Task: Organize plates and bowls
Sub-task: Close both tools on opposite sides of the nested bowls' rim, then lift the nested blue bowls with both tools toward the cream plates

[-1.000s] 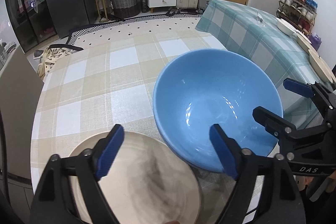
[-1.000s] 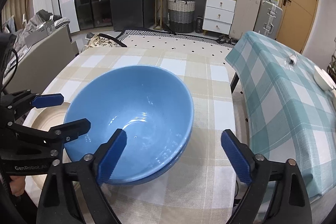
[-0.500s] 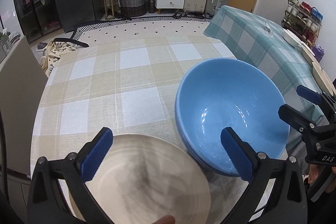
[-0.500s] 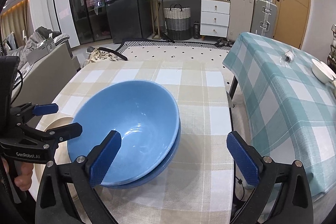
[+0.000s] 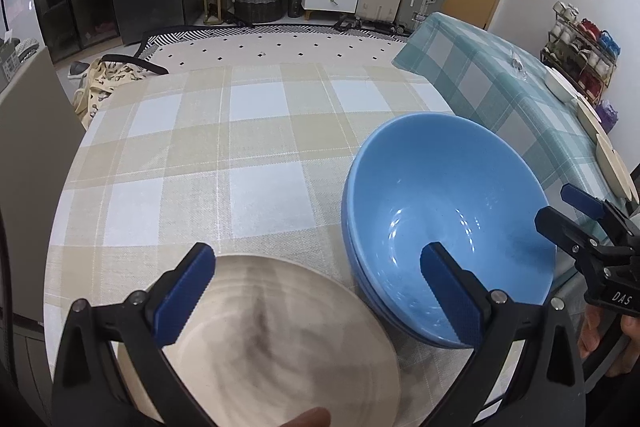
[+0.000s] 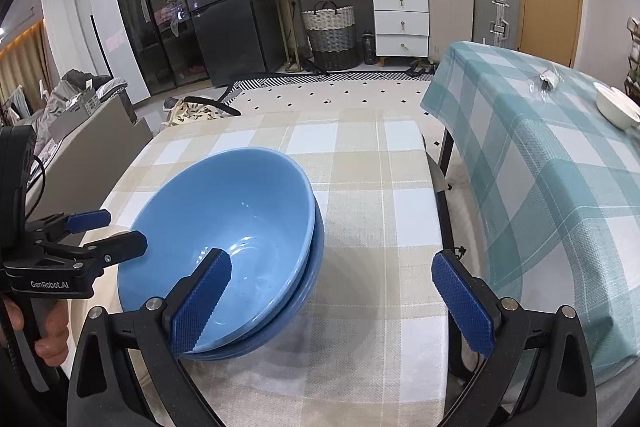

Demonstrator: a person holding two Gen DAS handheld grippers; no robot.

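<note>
I have both grippers hanging above the beige checked table [image 5: 256,155], angled down at the crockery. The left gripper [image 5: 316,291] has just been opening and now stands fully released, nothing between its pads; directly below it, at 6 o'clock in its view, lies the cream plate [image 5: 280,347], flat on the cloth. The right gripper [image 6: 332,303] is spread wide too and grips nothing, though its left pad hangs in front of the blue bowls [image 6: 224,235].

Those bowls are nested, one inside the other, the upper one sitting slightly tilted in the lower, at about 9 o'clock in the right wrist view and 3 o'clock in the left. I judge the stacking of bowls done here: both tools are let go and clear of the rims, and the plate sits just beside the stack, its edge near the lower bowl but I cannot tell whether they touch.

More crockery waits on the neighbouring teal checked table [image 6: 560,187]: a small white bowl [image 6: 616,111] at 2 o'clock and what look like pale plates [image 5: 608,151] at its edge in the left view. A gap between the two tables lies in the way of any reach across, and the bowl stack itself crowds the left gripper's right finger if I go for the plate.
</note>
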